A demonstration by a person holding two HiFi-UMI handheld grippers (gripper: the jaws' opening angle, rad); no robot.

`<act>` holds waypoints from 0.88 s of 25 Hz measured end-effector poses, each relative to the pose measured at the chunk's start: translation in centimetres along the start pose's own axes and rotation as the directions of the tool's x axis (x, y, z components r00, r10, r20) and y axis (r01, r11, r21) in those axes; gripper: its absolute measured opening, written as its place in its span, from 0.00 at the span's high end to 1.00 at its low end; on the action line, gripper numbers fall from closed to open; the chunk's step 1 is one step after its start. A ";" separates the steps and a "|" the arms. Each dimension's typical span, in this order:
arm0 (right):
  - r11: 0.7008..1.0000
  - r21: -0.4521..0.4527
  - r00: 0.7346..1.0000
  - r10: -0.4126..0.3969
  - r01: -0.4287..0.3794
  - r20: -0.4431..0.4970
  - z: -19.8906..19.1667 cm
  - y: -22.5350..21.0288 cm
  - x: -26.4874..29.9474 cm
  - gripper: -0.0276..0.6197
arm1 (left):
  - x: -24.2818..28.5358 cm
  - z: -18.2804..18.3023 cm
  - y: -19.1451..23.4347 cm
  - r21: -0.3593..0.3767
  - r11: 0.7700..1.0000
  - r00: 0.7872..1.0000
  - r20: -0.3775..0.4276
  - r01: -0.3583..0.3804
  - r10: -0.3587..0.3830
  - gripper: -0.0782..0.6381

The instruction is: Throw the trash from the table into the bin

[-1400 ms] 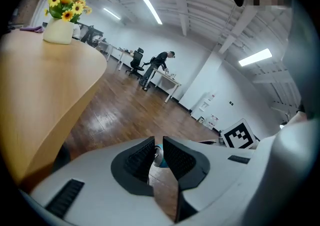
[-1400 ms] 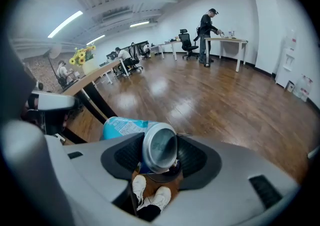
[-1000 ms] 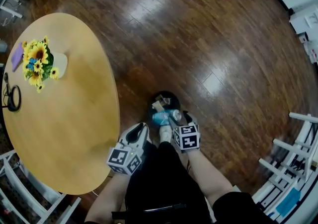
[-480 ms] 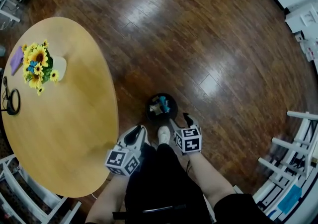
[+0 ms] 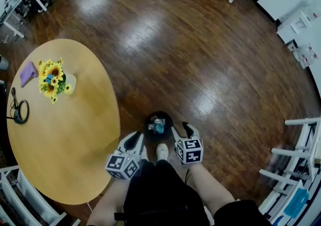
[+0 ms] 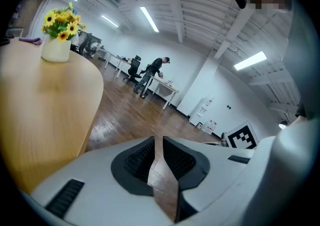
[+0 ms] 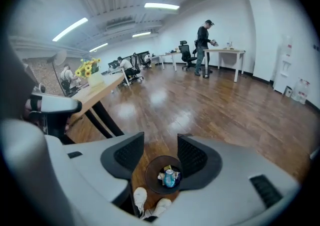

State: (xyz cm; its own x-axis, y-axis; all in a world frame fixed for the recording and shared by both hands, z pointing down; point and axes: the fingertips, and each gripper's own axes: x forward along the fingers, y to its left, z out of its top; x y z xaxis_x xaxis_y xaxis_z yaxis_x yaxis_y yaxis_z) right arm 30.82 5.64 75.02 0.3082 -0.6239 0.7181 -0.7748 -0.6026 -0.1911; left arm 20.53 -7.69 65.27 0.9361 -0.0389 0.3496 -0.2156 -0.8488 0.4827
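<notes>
The black bin [image 5: 158,125] stands on the wood floor by the person's shoes, with a blue can [image 5: 158,124] and paper scraps inside. My right gripper [image 5: 180,129] hangs above and just right of it. Its jaws are open with nothing between them and have just been closing. In the right gripper view the bin [image 7: 155,170] and can [image 7: 169,177] show far below between the jaws of the right gripper [image 7: 160,142]. My left gripper [image 5: 134,140] is left of the bin beside the table edge, shut and empty. In its own view the left gripper [image 6: 156,142] leaves only a sliver.
The round wooden table [image 5: 75,135] fills the left, bearing a sunflower vase [image 5: 54,78], a purple cloth [image 5: 27,73] and a black cable [image 5: 20,112]. White racks [image 5: 296,165] stand at the right. A person [image 7: 204,47] stands at a far desk.
The blue can, by my right gripper's jaws over the bin a second ago, now lies in the bin. Both grippers have risen away from it and the right jaws have narrowed.
</notes>
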 end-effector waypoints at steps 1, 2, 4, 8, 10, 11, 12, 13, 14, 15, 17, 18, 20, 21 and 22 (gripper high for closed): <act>1.000 0.004 0.999 -0.002 0.002 0.034 1.3 0.0 -0.9 0.62 | -0.1 0.8 -0.4 0.005 1.000 1.000 0.017 0.002 -0.002 0.82; 1.000 0.009 0.998 -0.002 0.002 0.068 2.6 -0.1 -1.8 0.62 | -0.2 1.7 -0.8 0.013 1.000 0.999 0.036 0.005 -0.005 0.82; 1.000 0.023 0.991 -0.001 -0.002 0.130 5.1 -0.3 -3.5 0.62 | -0.3 3.7 -1.7 0.036 0.999 0.997 0.074 0.008 -0.011 0.82; 0.997 0.070 0.969 0.007 -0.025 0.246 9.9 -0.3 -6.5 0.62 | -1.0 7.9 -3.7 0.082 0.997 0.988 0.155 0.007 -0.020 0.82; 0.998 0.054 0.951 0.020 -0.038 0.310 12.7 -0.1 -8.0 0.62 | -1.7 10.7 -4.9 0.108 0.994 0.977 0.211 -0.002 -0.021 0.82; 0.998 0.048 0.938 0.027 -0.046 0.346 14.5 -0.1 -8.6 0.62 | -2.0 12.4 -5.3 0.129 0.992 0.969 0.245 -0.008 -0.024 0.82; 0.997 0.045 0.923 0.033 -0.055 0.383 16.2 -0.1 -9.1 0.62 | -2.2 14.0 -5.5 0.149 0.989 0.960 0.280 -0.017 -0.025 0.82; 0.997 0.045 0.907 0.037 -0.062 0.419 17.9 -0.1 -9.6 0.62 | -2.6 15.6 -5.5 0.160 0.987 0.949 0.314 -0.028 -0.024 0.82; 0.997 0.044 0.892 0.038 -0.065 0.451 19.2 -0.1 -10.1 0.62 | -3.1 16.8 -5.3 0.160 0.986 0.938 0.347 -0.038 -0.020 0.82; 0.997 0.040 0.878 0.037 -0.064 0.477 20.3 -0.1 -10.6 0.62 | -3.7 17.8 -5.1 0.154 0.987 0.926 0.377 -0.047 -0.015 0.82; 0.998 0.026 0.856 0.036 -0.058 0.515 22.0 0.1 -11.5 0.66 | -4.9 19.3 -4.7 0.146 0.987 0.906 0.422 -0.068 0.000 0.82; 0.998 0.019 0.849 0.039 -0.058 0.527 22.6 0.3 -11.7 0.67 | -5.6 19.9 -4.3 0.147 0.986 0.899 0.437 -0.081 0.008 0.82; 0.998 0.008 0.842 0.051 -0.066 0.538 23.3 1.2 -11.7 0.67 | -6.9 20.5 -3.4 0.152 0.983 0.888 0.459 -0.105 0.024 0.82; 0.998 0.000 0.840 0.059 -0.071 0.539 23.4 1.9 -11.5 0.67 | -7.7 20.7 -2.8 0.151 0.982 0.883 0.468 -0.115 0.032 0.82; 0.997 -0.012 0.840 0.070 -0.075 0.538 23.6 2.7 -11.3 0.67 | -8.4 20.8 -2.2 0.148 0.981 0.877 0.479 -0.124 0.039 0.82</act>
State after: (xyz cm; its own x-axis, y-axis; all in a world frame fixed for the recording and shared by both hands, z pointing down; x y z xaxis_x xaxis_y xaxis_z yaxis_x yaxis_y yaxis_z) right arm 38.28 -0.65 50.64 0.5019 -0.8338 0.2298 -0.8022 -0.5481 -0.2368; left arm 18.92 -16.45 44.50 0.9458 -0.3194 -0.0588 -0.2866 -0.9060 0.3115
